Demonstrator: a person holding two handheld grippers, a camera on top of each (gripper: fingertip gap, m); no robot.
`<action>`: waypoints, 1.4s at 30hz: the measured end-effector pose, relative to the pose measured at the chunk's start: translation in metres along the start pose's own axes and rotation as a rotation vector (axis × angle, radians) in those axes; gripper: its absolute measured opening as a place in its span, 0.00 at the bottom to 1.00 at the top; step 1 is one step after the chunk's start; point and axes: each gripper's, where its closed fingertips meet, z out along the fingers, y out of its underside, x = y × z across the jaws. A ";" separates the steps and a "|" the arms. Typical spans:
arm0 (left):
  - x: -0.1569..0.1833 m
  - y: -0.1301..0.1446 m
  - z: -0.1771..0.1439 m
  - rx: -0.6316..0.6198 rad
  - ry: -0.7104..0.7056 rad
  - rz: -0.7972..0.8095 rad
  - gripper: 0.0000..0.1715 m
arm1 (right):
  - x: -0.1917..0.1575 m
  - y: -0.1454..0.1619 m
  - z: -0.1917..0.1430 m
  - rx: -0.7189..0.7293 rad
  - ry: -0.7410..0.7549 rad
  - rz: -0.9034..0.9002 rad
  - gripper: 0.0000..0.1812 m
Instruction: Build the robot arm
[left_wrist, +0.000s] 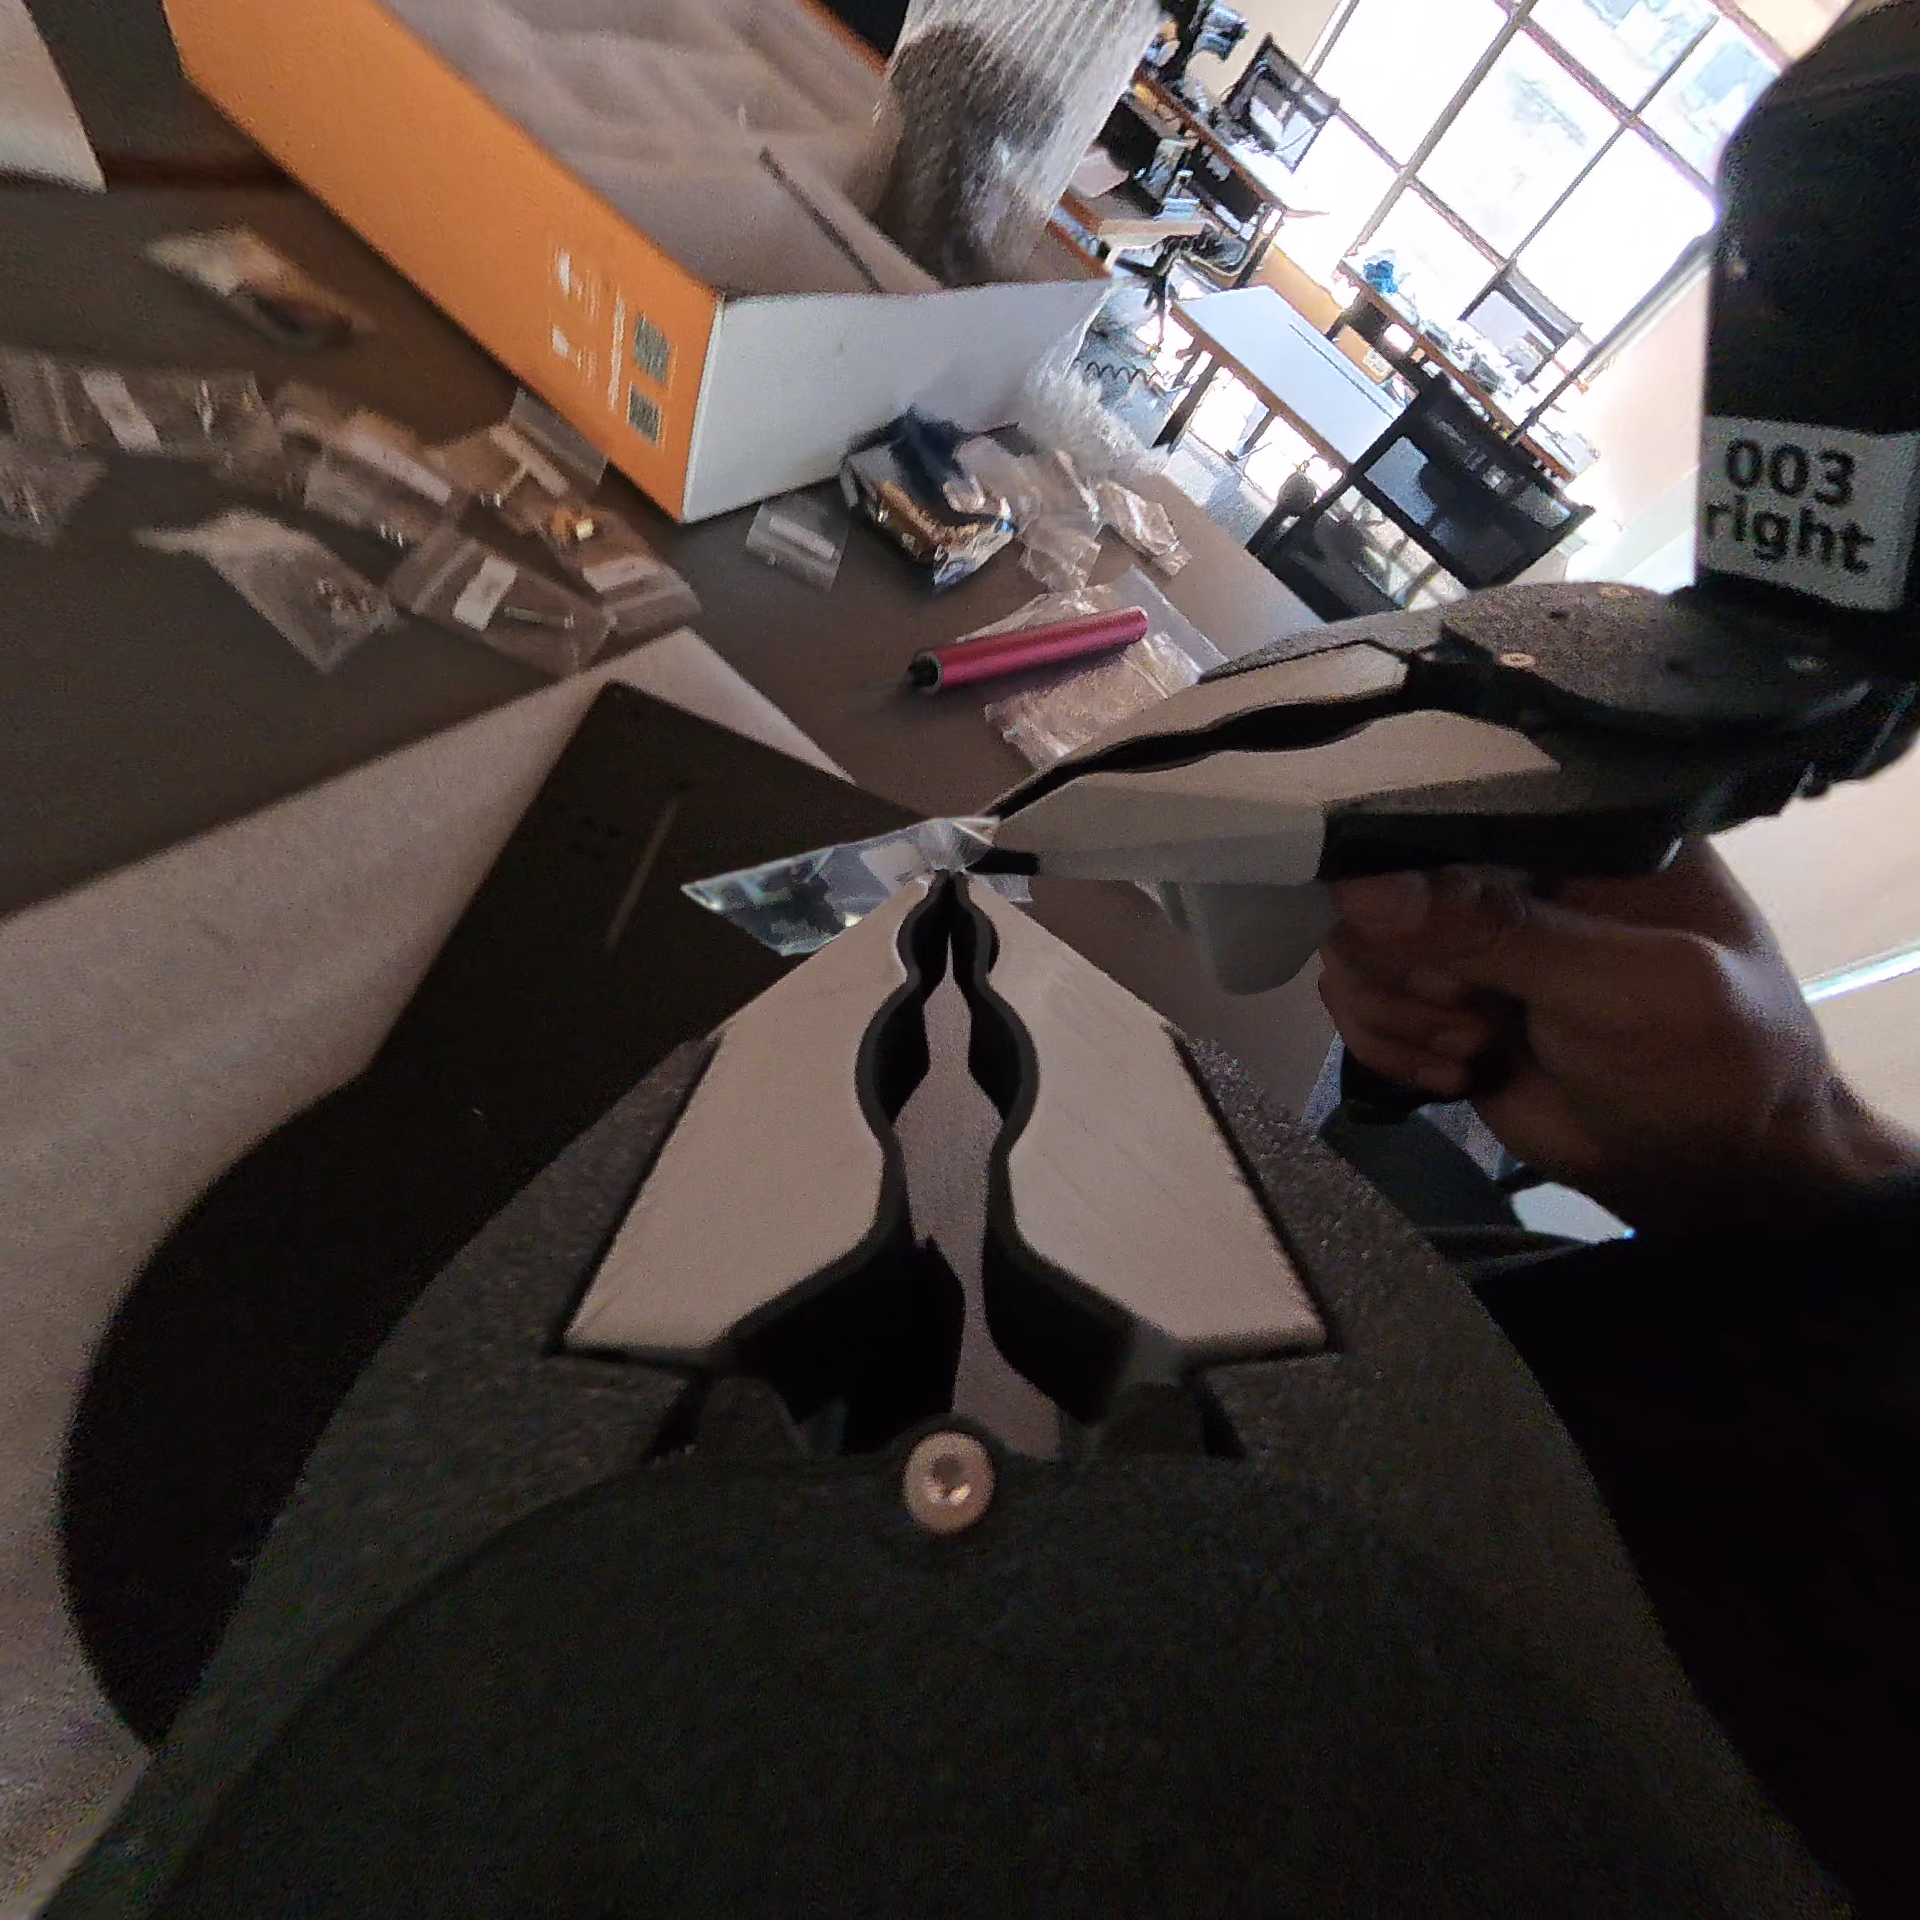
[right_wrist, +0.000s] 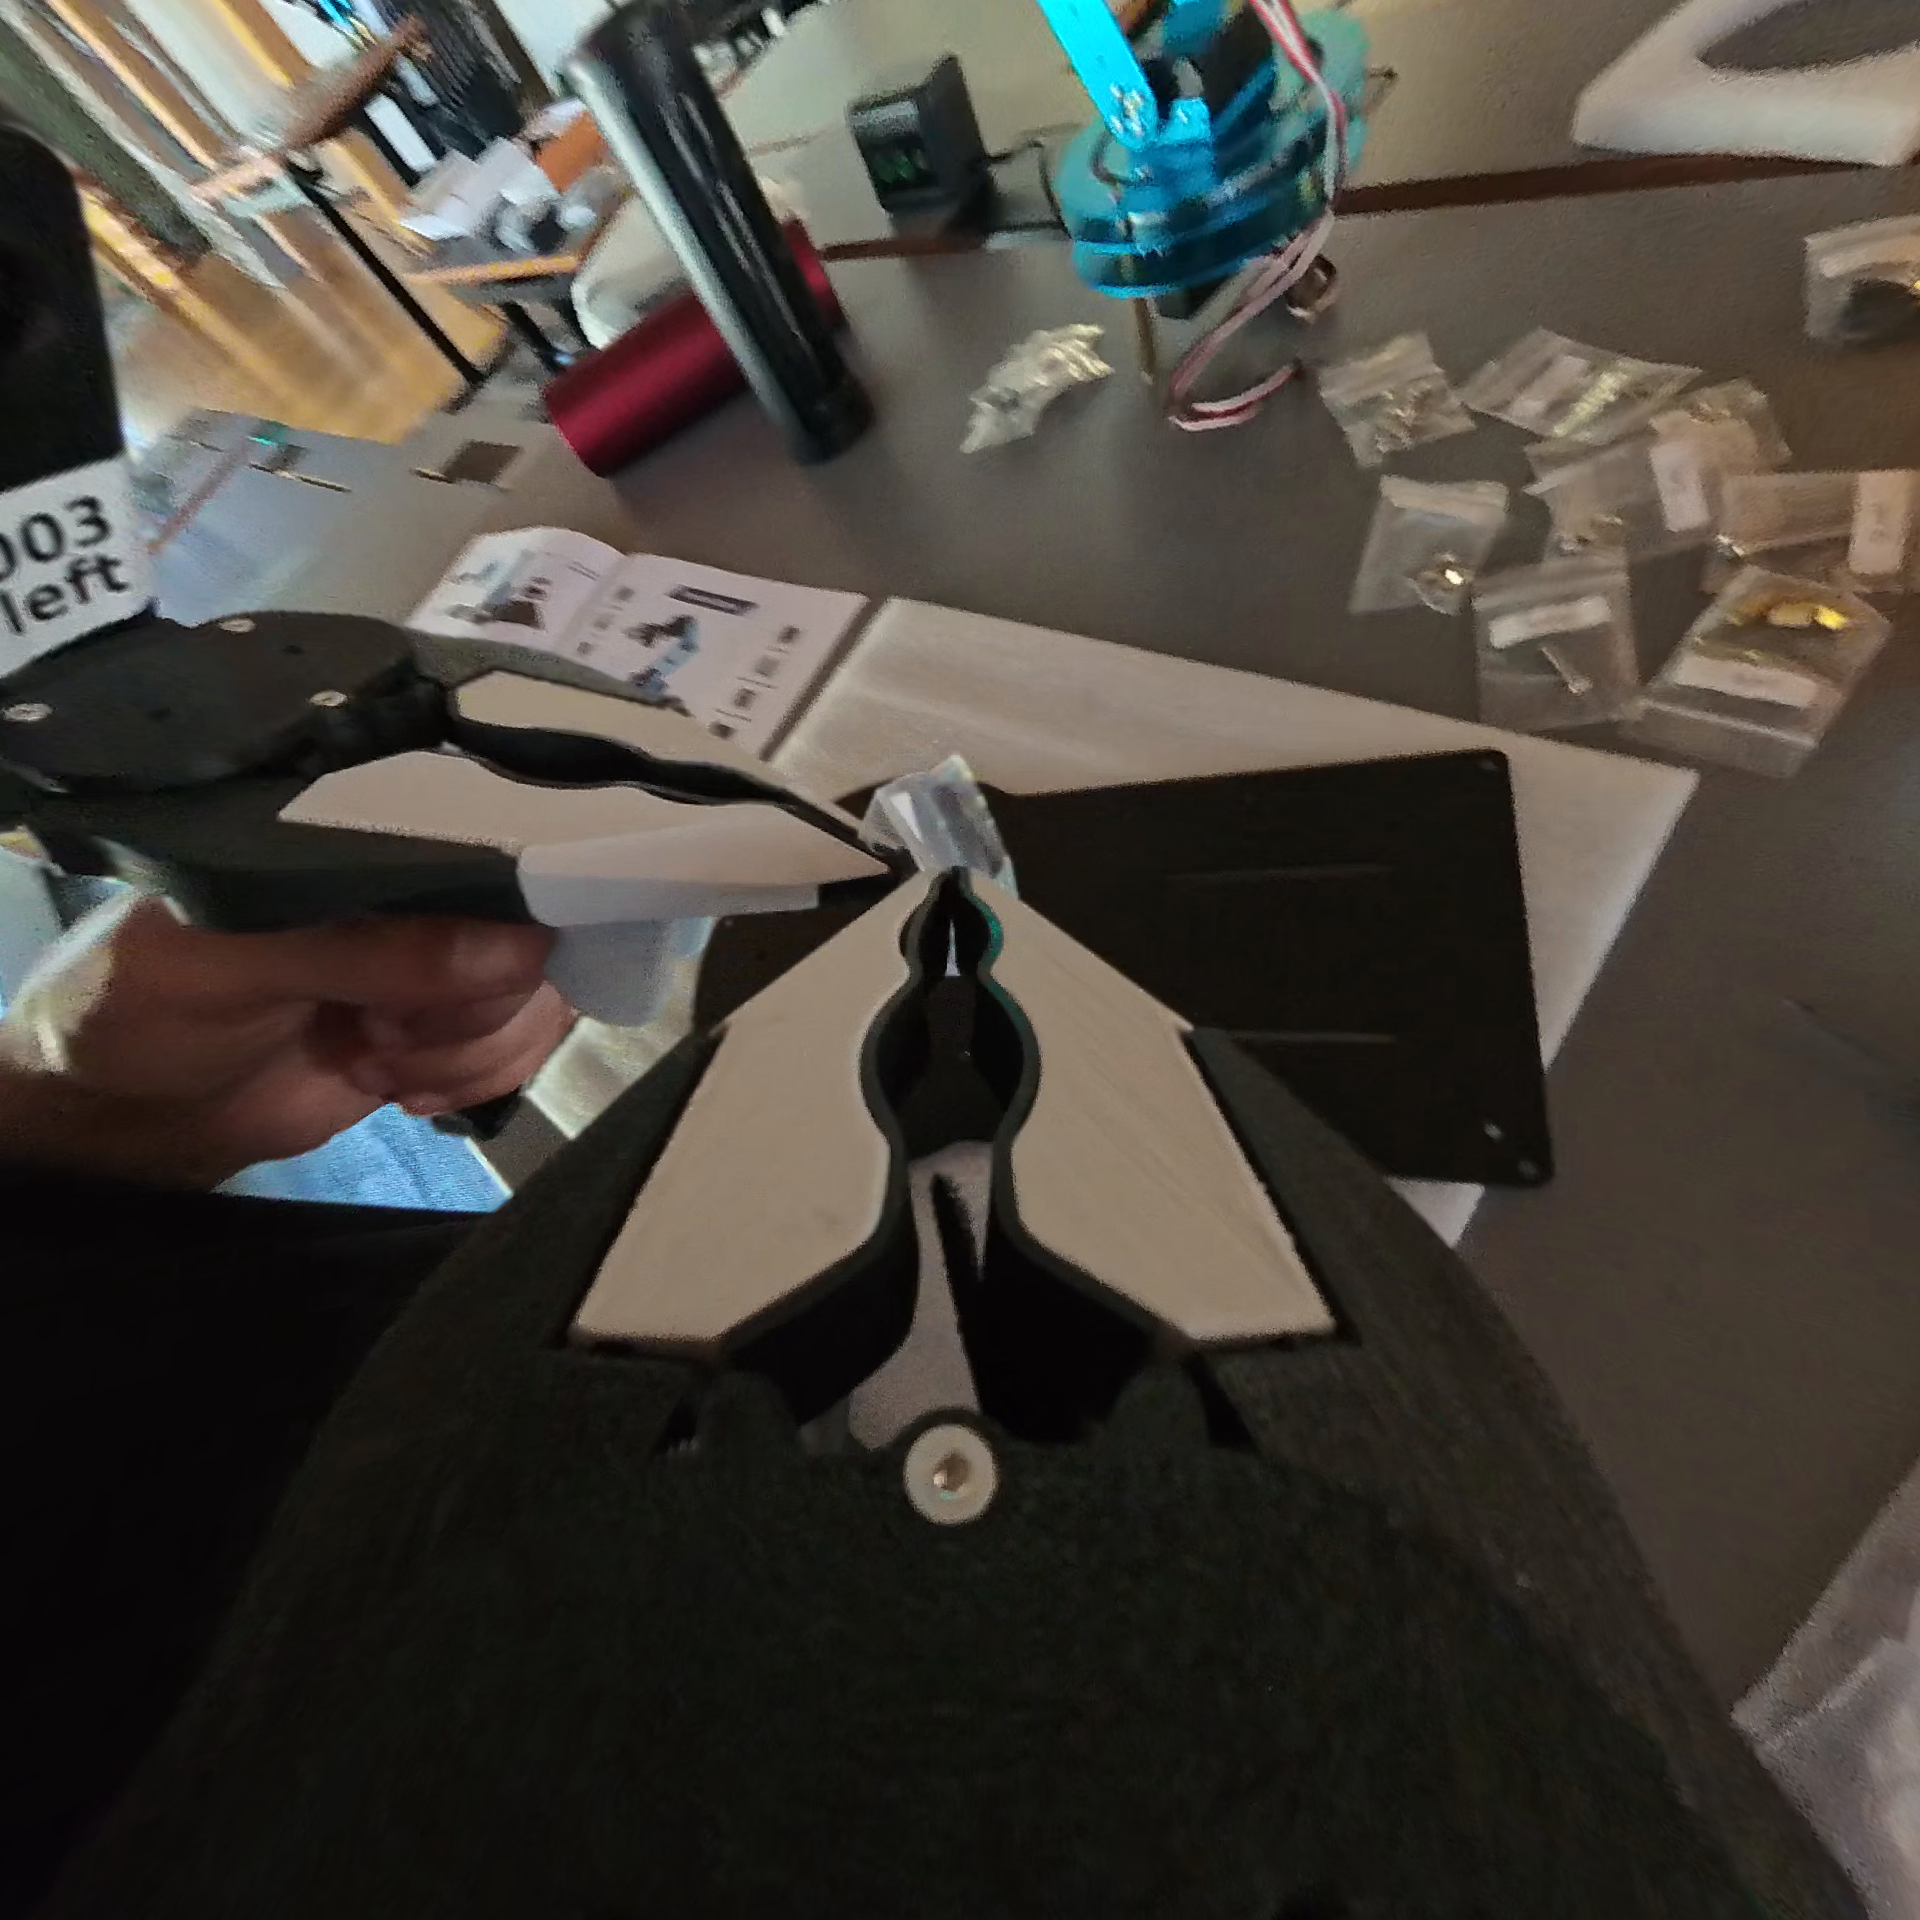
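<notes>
Together left gripper (left_wrist: 951, 894) and right gripper (left_wrist: 997, 826) jaws pinched closed on small clear bag (left_wrist: 821, 883).

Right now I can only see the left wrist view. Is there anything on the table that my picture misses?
Observer: Yes. A blue robot arm kit with pink and white wires stands at the far side of the table.
Operator: Cool! Anything else?
Observer: An open booklet lies flat beyond the left gripper, whose fingers pinch the clear bag.
Operator: Anything tall?
Observer: A black cylinder stands upright, left of the kit.
</notes>
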 end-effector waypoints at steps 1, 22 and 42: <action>-0.005 0.006 0.003 -0.007 -0.019 -0.035 0.00 | 0.014 0.005 0.000 -0.002 0.081 -0.002 0.00; 0.041 -0.007 0.007 0.101 0.443 -0.196 0.16 | -0.012 -0.007 -0.023 0.165 -0.423 0.468 0.00; 0.014 0.008 0.016 0.088 0.286 -0.222 0.00 | 0.016 0.014 -0.014 0.019 0.002 0.150 0.00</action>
